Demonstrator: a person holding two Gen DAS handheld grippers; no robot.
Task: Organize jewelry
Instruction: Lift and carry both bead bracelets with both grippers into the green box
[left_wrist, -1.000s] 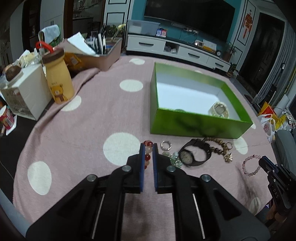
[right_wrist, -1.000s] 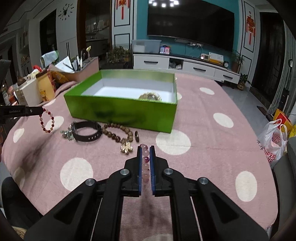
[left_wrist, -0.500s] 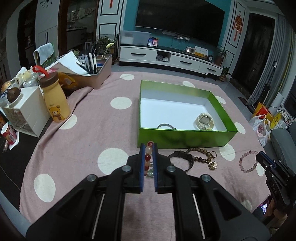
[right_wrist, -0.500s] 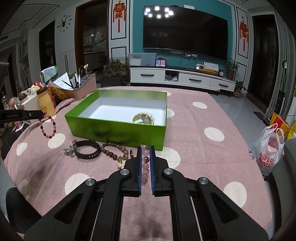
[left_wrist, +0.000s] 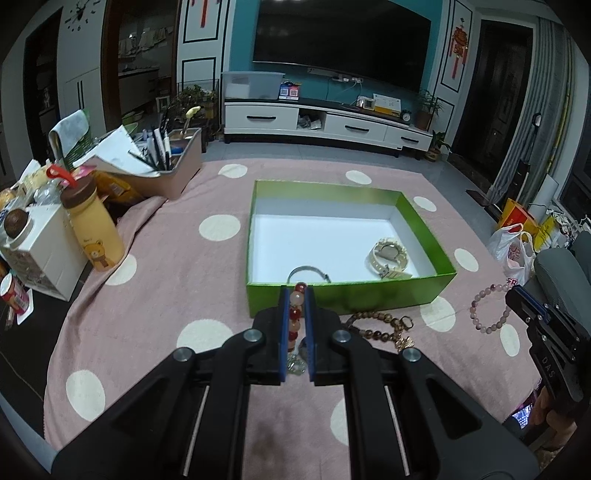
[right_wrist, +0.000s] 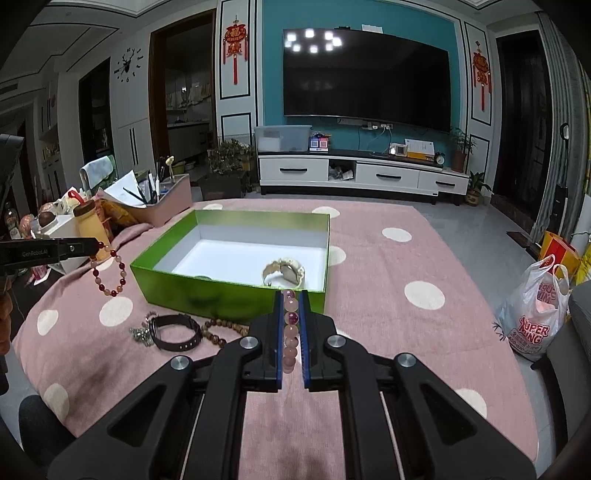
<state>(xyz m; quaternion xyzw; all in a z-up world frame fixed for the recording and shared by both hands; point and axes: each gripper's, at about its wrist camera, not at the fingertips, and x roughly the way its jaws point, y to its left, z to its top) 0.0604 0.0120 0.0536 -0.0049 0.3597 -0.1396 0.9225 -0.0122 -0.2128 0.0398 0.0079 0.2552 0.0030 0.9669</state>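
Left wrist view
Left gripper (left_wrist: 296, 295): its blue fingers (left_wrist: 283, 332) are clamped on the red bead bracelet (left_wrist: 295, 317).
Red bead bracelet: in the air at 6 o'clock from the green box (left_wrist: 347, 295).
Green box: open, sitting on the pink dotted bench (left_wrist: 166, 280).
Inside the box: a gold watch (left_wrist: 388, 256) at the 4 o'clock corner, a thin silver bangle (left_wrist: 308, 273) at 6 o'clock by the near wall.
Brown bead bracelet (left_wrist: 380, 325): lying on the bench, just in front of the box.
Right gripper (left_wrist: 532, 310): at 3 o'clock in the picture, with the pink bead bracelet (left_wrist: 487, 306) hanging from its tip.

Right wrist view
Right gripper (right_wrist: 290, 295): fingers (right_wrist: 277, 332) pressed together on the pink bead bracelet (right_wrist: 290, 325).
Green box (right_wrist: 229, 288): at 12 o'clock from the fingers, gold watch (right_wrist: 284, 271) inside.
Left gripper (right_wrist: 88, 248): at 9 o'clock, red bead bracelet (right_wrist: 107, 271) dangling from it, up off the bench (right_wrist: 406, 332).
Black watch (right_wrist: 173, 332): flat on the bench at 7 o'clock from the box, just beside the brown bead bracelet (right_wrist: 221, 328).
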